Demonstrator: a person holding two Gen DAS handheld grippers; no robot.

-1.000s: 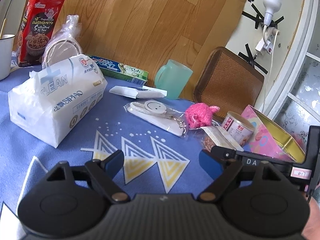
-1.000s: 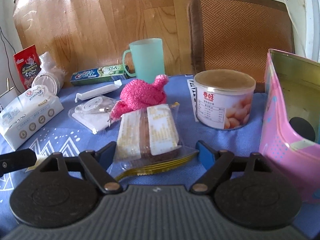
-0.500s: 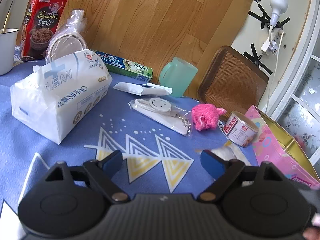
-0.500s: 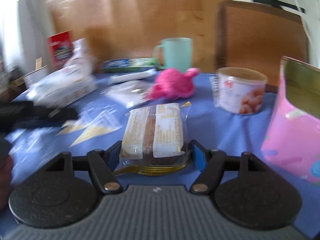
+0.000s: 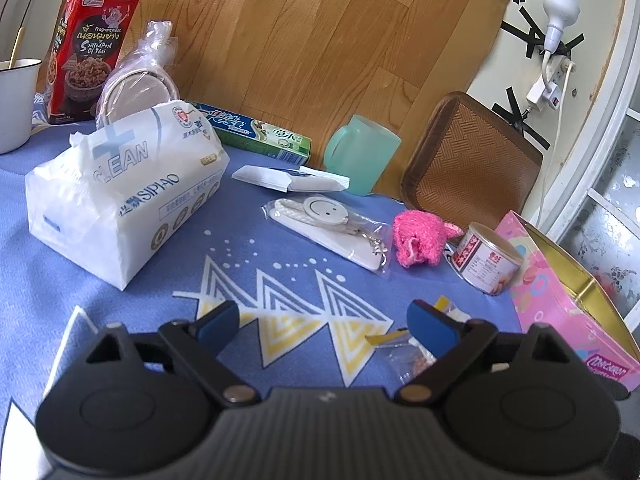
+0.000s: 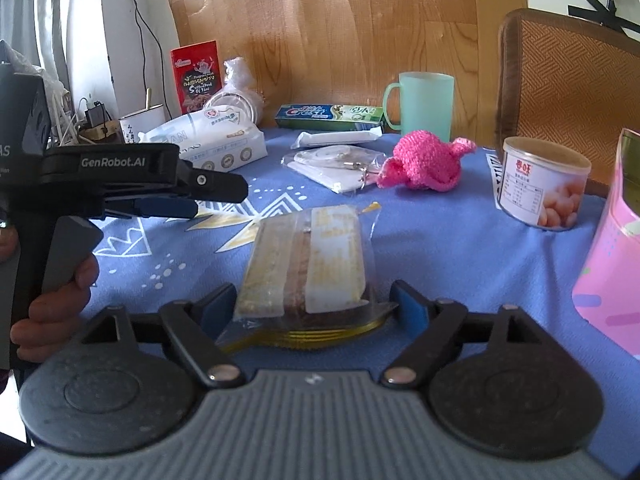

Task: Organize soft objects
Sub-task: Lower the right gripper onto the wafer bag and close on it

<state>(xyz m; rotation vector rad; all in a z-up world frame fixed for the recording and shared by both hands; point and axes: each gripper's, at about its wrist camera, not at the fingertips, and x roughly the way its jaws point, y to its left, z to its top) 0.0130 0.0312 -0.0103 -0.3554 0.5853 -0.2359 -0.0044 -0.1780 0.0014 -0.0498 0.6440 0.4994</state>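
Note:
A clear-wrapped cake slice [image 6: 306, 264] lies on the blue tablecloth [image 6: 460, 248] between the fingers of my right gripper [image 6: 313, 307]. Its jaws are opening, with small gaps showing beside the wrapper. In the left wrist view only a corner of the cake slice [image 5: 404, 354] shows, behind the right finger. My left gripper [image 5: 324, 326] has opening jaws with nothing between them, and it hovers over the cloth's triangle pattern. From the right wrist view, the left gripper [image 6: 216, 198] hangs at the left, held by a hand [image 6: 56, 300]. A pink knitted toy [image 5: 418, 236] and a white tissue pack [image 5: 120, 196] lie farther back.
An open pink tin box [image 5: 568, 304] stands at the right, with a small can [image 5: 486, 262] beside it. A bagged smiley keychain [image 5: 328, 220], a green mug [image 5: 360, 160], a toothpaste box [image 5: 260, 132], a red snack box [image 5: 90, 48] and a white cup [image 5: 14, 100] sit farther back. A brown chair [image 5: 472, 160] stands behind the table.
The right gripper carried the cake slice away from the can toward the near side and swung left. Its fingers, shut on the wrapper half a second ago, have spread. The left jaws widened slightly.

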